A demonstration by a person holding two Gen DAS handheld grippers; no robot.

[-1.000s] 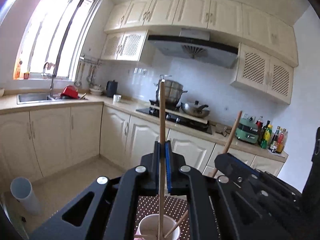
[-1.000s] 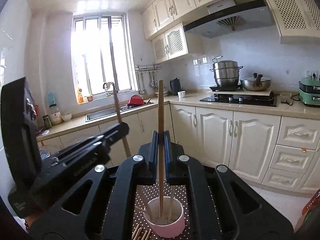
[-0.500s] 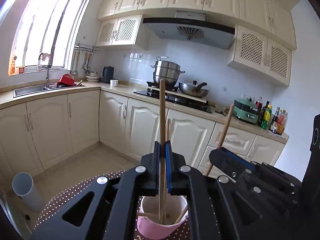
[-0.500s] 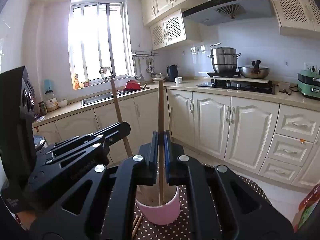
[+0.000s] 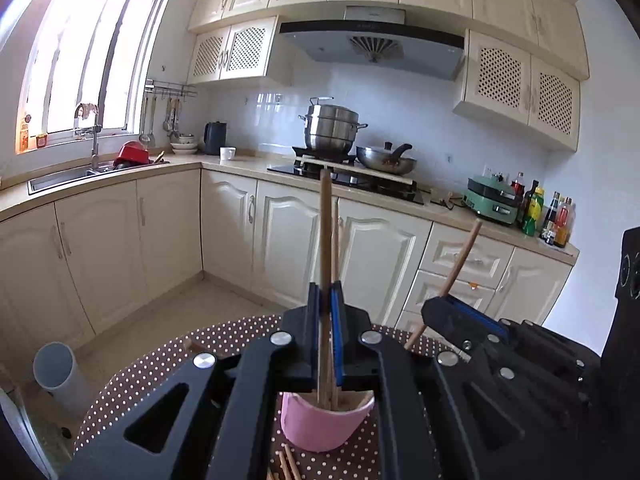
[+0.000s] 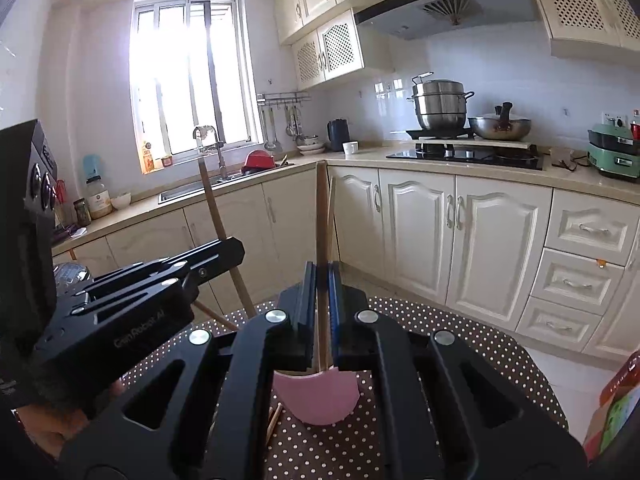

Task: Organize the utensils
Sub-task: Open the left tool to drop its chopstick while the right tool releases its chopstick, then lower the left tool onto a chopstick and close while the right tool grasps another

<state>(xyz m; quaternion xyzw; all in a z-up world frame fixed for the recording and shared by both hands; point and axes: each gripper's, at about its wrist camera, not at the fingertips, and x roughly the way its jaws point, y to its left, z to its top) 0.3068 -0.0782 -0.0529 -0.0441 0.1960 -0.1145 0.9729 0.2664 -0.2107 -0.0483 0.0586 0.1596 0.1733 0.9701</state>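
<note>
A pink cup (image 5: 324, 426) stands on a brown polka-dot table (image 5: 132, 376); it also shows in the right wrist view (image 6: 318, 396). My left gripper (image 5: 325, 300) is shut on an upright wooden chopstick (image 5: 325, 232) whose lower end is inside the cup, beside another stick. My right gripper (image 6: 320, 280) is shut on a second wooden chopstick (image 6: 321, 216), also reaching down into the cup. Each gripper shows in the other's view: the right (image 5: 444, 308), the left (image 6: 232, 248). Loose chopsticks (image 5: 286, 462) lie on the table by the cup.
The table (image 6: 460, 336) stands in a kitchen with cream cabinets (image 6: 460, 236). A grey tube (image 5: 58, 372) stands on the floor at left. A coloured box (image 6: 612, 404) sits at the table's right edge. Stove with pots (image 5: 344, 148) is far behind.
Both grippers have lowered and tilted down with their chopsticks; the cup now sits lower and fuller in view, and the sticks' lower ends are deeper in the cup.
</note>
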